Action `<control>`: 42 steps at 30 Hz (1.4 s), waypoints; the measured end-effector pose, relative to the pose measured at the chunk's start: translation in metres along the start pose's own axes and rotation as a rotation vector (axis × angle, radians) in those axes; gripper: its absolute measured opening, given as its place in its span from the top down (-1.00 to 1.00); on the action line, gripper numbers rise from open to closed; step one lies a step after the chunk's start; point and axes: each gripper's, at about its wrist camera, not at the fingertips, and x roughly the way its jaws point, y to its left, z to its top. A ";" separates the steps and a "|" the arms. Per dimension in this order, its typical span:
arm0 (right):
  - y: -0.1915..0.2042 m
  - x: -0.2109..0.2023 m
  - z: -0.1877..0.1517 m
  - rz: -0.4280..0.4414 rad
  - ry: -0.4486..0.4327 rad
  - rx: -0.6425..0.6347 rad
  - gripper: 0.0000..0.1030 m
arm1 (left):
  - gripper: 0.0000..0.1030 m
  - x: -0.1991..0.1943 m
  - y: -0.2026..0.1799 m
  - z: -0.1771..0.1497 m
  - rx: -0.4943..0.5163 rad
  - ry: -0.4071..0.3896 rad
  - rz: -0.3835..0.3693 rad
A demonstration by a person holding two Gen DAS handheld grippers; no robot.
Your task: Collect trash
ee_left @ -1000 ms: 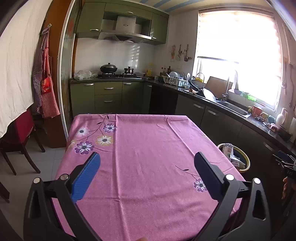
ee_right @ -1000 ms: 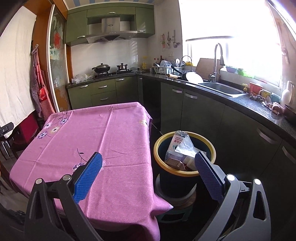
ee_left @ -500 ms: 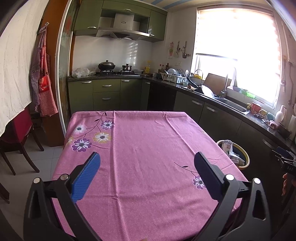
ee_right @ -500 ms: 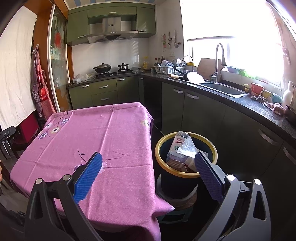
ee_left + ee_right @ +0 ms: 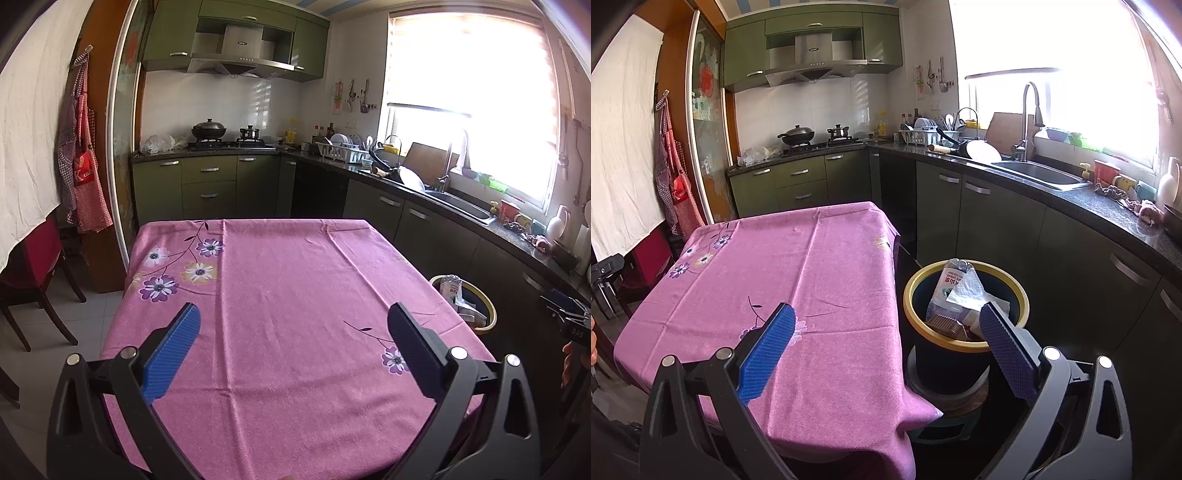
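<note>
A dark bin with a yellow rim (image 5: 1019,291) stands on a low stool to the right of the table; it holds a plastic packet (image 5: 948,286), crumpled white paper (image 5: 967,291) and brown wrappers. The same bin (image 5: 484,306) shows past the table's right edge in the left wrist view. My right gripper (image 5: 884,326) is open and holds nothing, hovering over the table's near right corner and the bin. My left gripper (image 5: 293,326) is open above the near end of the pink flowered tablecloth (image 5: 280,295), with nothing between its fingers. No loose trash shows on the cloth.
Green cabinets and a dark counter (image 5: 1089,210) with a sink (image 5: 1041,173) run along the right and back walls. A stove with pots (image 5: 208,131) stands at the back. A red chair (image 5: 33,266) and hanging aprons (image 5: 83,162) are on the left.
Both views have drifted back and up slightly; the table and bin appear a bit farther off. Both grippers stay open and hold nothing.
</note>
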 end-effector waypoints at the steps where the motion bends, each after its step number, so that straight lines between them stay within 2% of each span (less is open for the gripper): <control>1: 0.000 0.000 0.000 0.001 0.000 -0.001 -0.91 | -0.88 0.000 0.000 0.000 0.000 0.002 -0.002; 17: -0.001 0.002 -0.001 0.003 0.002 0.001 -0.91 | -0.88 0.005 0.001 0.002 0.000 0.025 -0.015; 24: -0.001 0.005 -0.001 0.006 0.006 0.001 -0.91 | -0.88 0.005 0.000 0.001 0.006 0.025 -0.045; 42: 0.000 0.008 -0.001 0.013 0.012 -0.004 -0.91 | -0.88 0.008 -0.002 0.000 0.012 0.033 -0.039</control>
